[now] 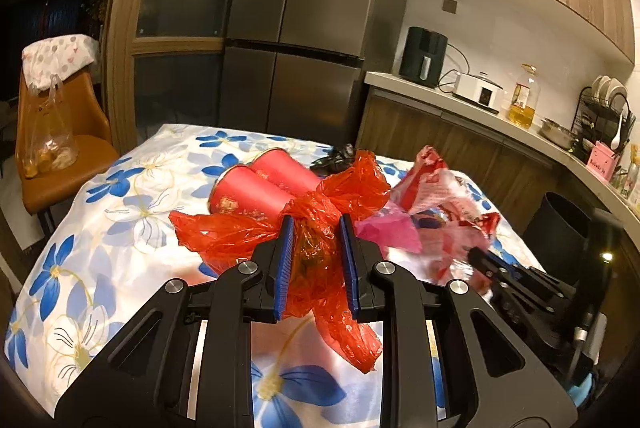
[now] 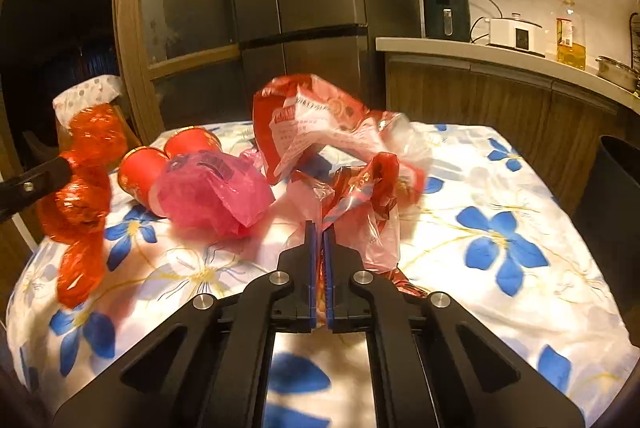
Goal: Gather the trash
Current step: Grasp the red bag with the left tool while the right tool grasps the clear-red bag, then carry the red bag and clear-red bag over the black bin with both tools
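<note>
- Left wrist view: the left gripper (image 1: 314,228) is clamped on a crumpled red plastic bag (image 1: 320,220), the blue pads pressing its bunched middle while loose ends flare out to both sides and hang below the fingers, above the table.
- Beyond the bag, two red paper cups (image 1: 260,183) lie on their sides, side by side, on the flower-print tablecloth (image 1: 120,211).
- To the right, the right gripper (image 1: 478,254) shows blurred, its tips at a red-and-clear printed wrapper (image 1: 436,195); a pink plastic piece (image 1: 384,232) lies between the two grippers.
- A dark bin (image 1: 560,228) stands beside the table on the right, under the counter.
- Right wrist view: the right gripper (image 2: 319,228) has its jaws drawn together on the thin film of the red-and-clear printed wrapper (image 2: 332,131), which rises crumpled ahead of the fingertips.
- The pink plastic piece (image 2: 216,191) rests on the cloth left of the wrapper, against the two red paper cups (image 2: 160,163).
- At the far left, the left gripper (image 2: 60,167) holds the red plastic bag (image 2: 82,203) up off the flower-print tablecloth (image 2: 500,207).
- The dark bin (image 2: 616,195) sits at the right edge.
</note>
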`<state>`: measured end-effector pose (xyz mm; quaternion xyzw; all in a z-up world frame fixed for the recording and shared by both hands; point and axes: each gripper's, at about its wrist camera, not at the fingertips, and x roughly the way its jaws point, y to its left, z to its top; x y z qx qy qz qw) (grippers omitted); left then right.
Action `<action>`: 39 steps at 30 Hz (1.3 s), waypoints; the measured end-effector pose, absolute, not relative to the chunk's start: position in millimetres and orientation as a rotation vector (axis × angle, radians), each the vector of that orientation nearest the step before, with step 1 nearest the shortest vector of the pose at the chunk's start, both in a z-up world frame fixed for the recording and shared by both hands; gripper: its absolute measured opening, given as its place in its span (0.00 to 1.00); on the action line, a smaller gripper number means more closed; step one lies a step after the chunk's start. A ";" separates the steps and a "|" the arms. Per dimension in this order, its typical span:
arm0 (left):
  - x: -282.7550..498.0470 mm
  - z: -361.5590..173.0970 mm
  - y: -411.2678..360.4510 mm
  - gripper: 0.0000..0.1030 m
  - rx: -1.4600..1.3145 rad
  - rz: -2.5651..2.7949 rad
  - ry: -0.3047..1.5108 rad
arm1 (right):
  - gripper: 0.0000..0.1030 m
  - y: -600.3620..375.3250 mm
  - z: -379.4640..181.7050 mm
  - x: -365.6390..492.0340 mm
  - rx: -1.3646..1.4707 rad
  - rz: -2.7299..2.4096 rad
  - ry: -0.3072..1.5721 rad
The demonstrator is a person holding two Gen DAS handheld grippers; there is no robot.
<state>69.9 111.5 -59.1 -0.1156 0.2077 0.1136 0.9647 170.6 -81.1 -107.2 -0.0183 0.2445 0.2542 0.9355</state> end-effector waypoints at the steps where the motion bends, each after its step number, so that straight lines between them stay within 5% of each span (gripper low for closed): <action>1: 70.4 -58.4 109.6 0.21 -0.233 0.225 0.420 | 0.03 -87.1 -103.7 166.5 -0.032 0.518 0.491; 39: 167.7 -3.9 -118.3 0.21 -0.039 -0.190 0.331 | 0.03 -293.2 -17.6 148.6 0.082 0.140 0.216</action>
